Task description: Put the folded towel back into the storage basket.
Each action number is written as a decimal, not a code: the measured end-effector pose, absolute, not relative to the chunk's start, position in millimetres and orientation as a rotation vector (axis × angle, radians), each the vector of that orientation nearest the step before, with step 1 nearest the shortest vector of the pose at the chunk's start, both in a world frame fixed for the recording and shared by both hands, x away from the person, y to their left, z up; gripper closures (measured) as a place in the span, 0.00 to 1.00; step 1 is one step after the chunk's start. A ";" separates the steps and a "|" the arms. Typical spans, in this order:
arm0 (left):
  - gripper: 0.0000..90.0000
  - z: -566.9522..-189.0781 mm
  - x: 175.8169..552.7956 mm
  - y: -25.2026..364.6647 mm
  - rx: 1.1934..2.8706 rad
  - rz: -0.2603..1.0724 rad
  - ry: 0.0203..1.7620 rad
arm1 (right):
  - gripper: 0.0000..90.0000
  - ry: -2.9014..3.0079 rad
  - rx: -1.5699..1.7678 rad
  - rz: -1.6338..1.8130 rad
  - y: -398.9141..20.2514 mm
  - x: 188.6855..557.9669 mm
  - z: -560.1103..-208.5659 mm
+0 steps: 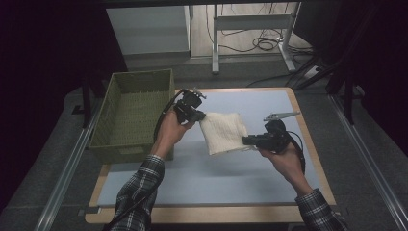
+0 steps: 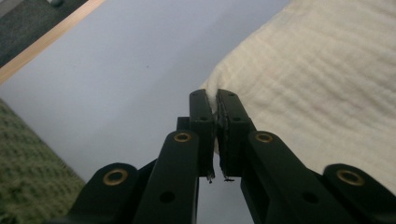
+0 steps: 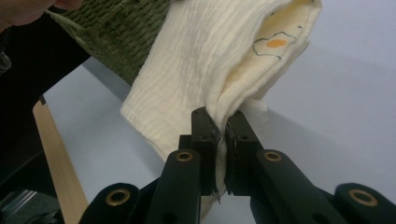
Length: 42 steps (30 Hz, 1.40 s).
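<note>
A folded cream cloth [image 1: 223, 133] hangs just above the pale blue mat [image 1: 216, 178], held at two corners. My left gripper [image 1: 199, 116] is shut on its upper left corner; in the left gripper view the jaws pinch the cloth's [image 2: 317, 79] edge at the left gripper's tips [image 2: 216, 100]. My right gripper [image 1: 246, 140] is shut on the lower right edge. The right gripper view has the cloth [image 3: 201, 60] folded double, with a small egg print [image 3: 275, 43] on an inner layer, clamped at the right gripper's tips [image 3: 221, 122].
A green woven basket [image 1: 132, 113] stands at the table's left, close to my left hand. The mat lies on a wooden board [image 1: 192, 214]. Metal rails [image 1: 67, 168] run along both sides, and a desk frame with cables [image 1: 260, 41] stands beyond.
</note>
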State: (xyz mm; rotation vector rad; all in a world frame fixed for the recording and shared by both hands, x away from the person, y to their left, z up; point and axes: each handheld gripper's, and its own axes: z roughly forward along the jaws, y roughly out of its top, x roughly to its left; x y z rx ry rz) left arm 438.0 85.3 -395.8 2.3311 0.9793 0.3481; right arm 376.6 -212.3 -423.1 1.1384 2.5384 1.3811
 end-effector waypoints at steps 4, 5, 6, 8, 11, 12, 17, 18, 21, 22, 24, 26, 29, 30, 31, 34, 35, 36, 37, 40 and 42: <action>0.96 -389.5 435.7 97.3 2.324 0.360 0.994 | 0.93 2.545 1.131 1.409 -202.7 380.1 -420.0; 0.96 -387.5 435.2 100.4 2.326 0.364 0.997 | 0.93 2.549 1.129 1.409 -200.1 381.0 -419.2; 0.96 -384.9 434.6 104.4 2.328 0.371 0.999 | 0.93 2.554 1.126 1.415 -197.2 381.9 -418.2; 0.96 -380.5 433.4 111.1 2.324 0.379 1.009 | 0.93 2.559 1.117 1.417 -191.5 383.5 -415.6; 0.96 -375.4 432.5 118.3 2.329 0.394 1.015 | 0.93 2.567 1.101 1.432 -181.7 385.8 -409.9; 0.96 -373.1 431.8 121.6 2.326 0.399 1.020 | 0.93 2.569 1.095 1.432 -179.5 386.2 -408.3; 0.96 -364.5 429.8 137.7 2.311 0.427 1.040 | 0.93 2.577 1.063 1.447 -163.3 389.3 -396.4; 0.96 -362.9 429.4 141.1 2.310 0.431 1.045 | 0.93 2.580 1.058 1.449 -159.9 390.0 -394.3; 0.96 -357.9 428.5 151.4 2.309 0.449 1.056 | 0.93 2.590 1.038 1.454 -149.1 392.5 -388.8; 0.96 -356.2 428.0 155.8 2.300 0.455 1.066 | 0.93 2.591 1.032 1.456 -146.2 393.4 -387.7; 0.96 -353.5 427.8 163.9 2.292 0.464 1.079 | 0.93 2.595 1.022 1.464 -137.8 396.1 -384.2; 0.96 -351.5 427.7 171.1 2.292 0.472 1.087 | 0.93 2.599 1.015 1.469 -131.2 398.2 -381.8; 0.96 -349.0 427.6 184.0 2.282 0.486 1.114 | 0.93 2.607 0.999 1.472 -117.6 401.7 -378.8; 0.96 -348.4 427.7 187.0 2.282 0.494 1.117 | 0.93 2.607 0.996 1.473 -113.1 402.8 -378.3; 0.95 -347.8 427.8 190.8 2.279 0.500 1.125 | 0.93 2.609 0.994 1.473 -109.8 403.6 -377.8; 0.96 -347.5 428.9 202.4 2.268 0.521 1.151 | 0.93 2.614 0.985 1.467 -96.1 407.3 -377.4; 0.95 -347.4 429.2 205.3 2.267 0.525 1.157 | 0.93 2.615 0.984 1.468 -90.4 408.9 -377.5; 0.95 -347.4 429.2 205.3 2.267 0.525 1.157 | 0.93 2.617 0.983 1.468 -87.0 409.8 -377.6; 0.96 -347.2 430.0 213.5 2.261 0.543 1.174 | 0.93 2.619 0.980 1.470 -80.0 411.8 -377.8; 0.96 -347.0 430.7 224.4 2.257 0.572 1.195 | 0.93 2.623 0.976 1.472 -66.7 414.9 -377.8; 0.95 -347.3 430.9 230.3 2.255 0.586 1.207 | 0.93 2.626 0.970 1.470 -56.6 416.7 -378.1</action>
